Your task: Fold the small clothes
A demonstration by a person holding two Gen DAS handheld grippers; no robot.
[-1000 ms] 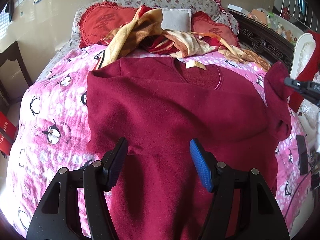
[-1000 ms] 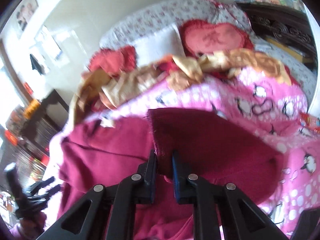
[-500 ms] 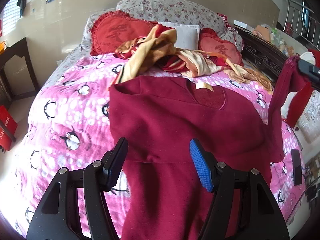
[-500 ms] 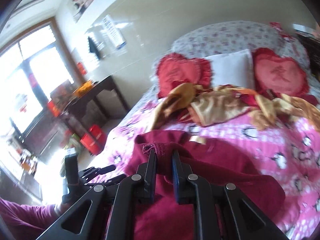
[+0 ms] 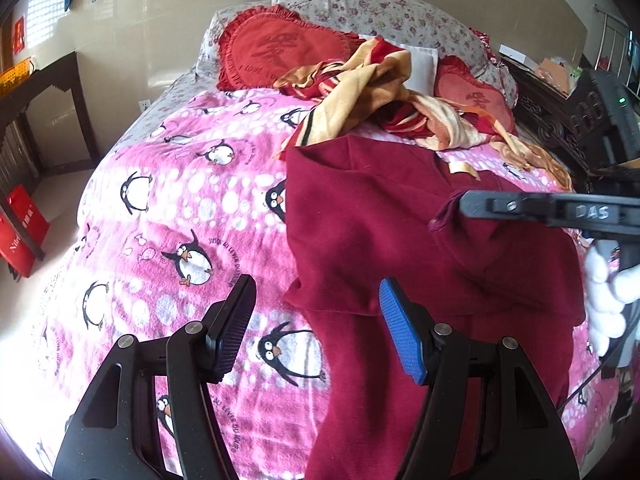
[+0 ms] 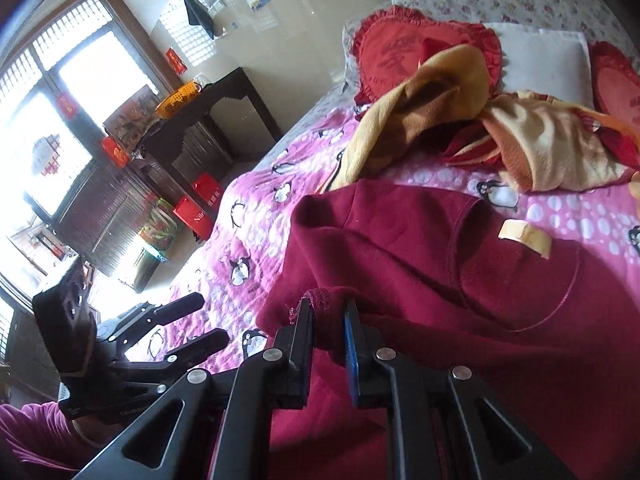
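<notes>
A dark red sweater (image 5: 380, 216) lies on the pink penguin blanket (image 5: 172, 208) of the bed, filling the middle and the lower right of the left wrist view. The left gripper (image 5: 316, 320) is at the bottom of that view with its jaws wide apart; nothing is between them, and they hang above the left edge of the sweater and the blanket without touching the cloth. The right gripper (image 6: 328, 320) is in the lower centre of the right wrist view, and its jaws are closed tight on the sleeve cuff (image 6: 318, 298) of the sweater, which sticks up a little between them. In the left wrist view this same gripper comes in from the right edge, at middle height, with the cuff at its tip, above the body of the sweater. A hand in a white glove (image 5: 604, 304) holds it at the right edge. A cream label (image 6: 524, 236) shows at the collar.
</notes>
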